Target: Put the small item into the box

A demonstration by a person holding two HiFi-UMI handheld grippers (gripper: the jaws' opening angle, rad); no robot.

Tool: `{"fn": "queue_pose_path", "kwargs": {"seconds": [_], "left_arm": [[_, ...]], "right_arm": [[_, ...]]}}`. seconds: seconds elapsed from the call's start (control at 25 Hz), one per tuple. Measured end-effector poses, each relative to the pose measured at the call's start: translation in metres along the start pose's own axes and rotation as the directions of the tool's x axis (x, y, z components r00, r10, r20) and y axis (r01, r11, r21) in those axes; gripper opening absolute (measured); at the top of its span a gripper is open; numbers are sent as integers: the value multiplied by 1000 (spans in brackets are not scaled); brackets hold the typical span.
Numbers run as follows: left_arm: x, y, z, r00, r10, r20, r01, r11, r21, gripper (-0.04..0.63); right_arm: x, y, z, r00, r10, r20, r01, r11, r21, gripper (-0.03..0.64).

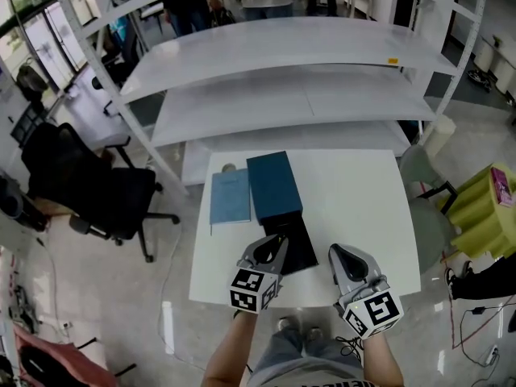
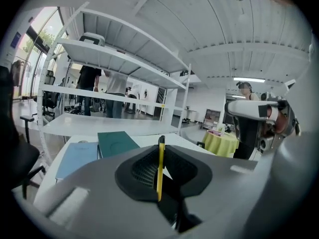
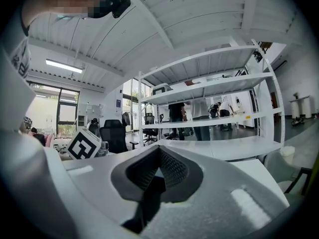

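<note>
Left gripper (image 1: 270,250) (image 2: 160,152) clamped on thin yellow strip (image 2: 160,169), edge-on between the pads, at near edge of black open box (image 1: 299,247), white table (image 1: 355,200), teal lid (image 1: 274,185) touching behind, right gripper (image 1: 343,258) (image 3: 158,162) jaws together, empty.

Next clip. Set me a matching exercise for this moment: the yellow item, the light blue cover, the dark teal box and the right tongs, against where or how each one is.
Things
1. thin yellow item
2. light blue cover
3. dark teal box
4. right tongs

Place or state
A. closed, nothing between them
B. lying flat on the table, furthest left
C. clamped on edge in the left tongs
D. on the table, just right of the cover

Pairs: 1-C, 2-B, 3-D, 4-A
</note>
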State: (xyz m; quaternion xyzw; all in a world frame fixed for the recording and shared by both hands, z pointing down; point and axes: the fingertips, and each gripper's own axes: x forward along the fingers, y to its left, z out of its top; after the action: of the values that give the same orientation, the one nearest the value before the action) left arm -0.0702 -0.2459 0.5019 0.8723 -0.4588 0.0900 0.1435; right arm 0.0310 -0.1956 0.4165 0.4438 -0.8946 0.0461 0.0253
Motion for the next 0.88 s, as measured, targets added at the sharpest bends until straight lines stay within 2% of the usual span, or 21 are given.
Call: {"fn": "queue_pose_path", "kwargs": {"seconds": [0.44,0.88], "left_arm": [[34,13,-36,988,17,-155,-20,1000,-17,60],[58,19,-73,956,27,-292,-38,999,-33,60]], "right_arm": [[3,-10,-11,999,-23,-28,23,1000,12,3],[5,-16,-18,999,-26,-44,27,999,25,3]]}}
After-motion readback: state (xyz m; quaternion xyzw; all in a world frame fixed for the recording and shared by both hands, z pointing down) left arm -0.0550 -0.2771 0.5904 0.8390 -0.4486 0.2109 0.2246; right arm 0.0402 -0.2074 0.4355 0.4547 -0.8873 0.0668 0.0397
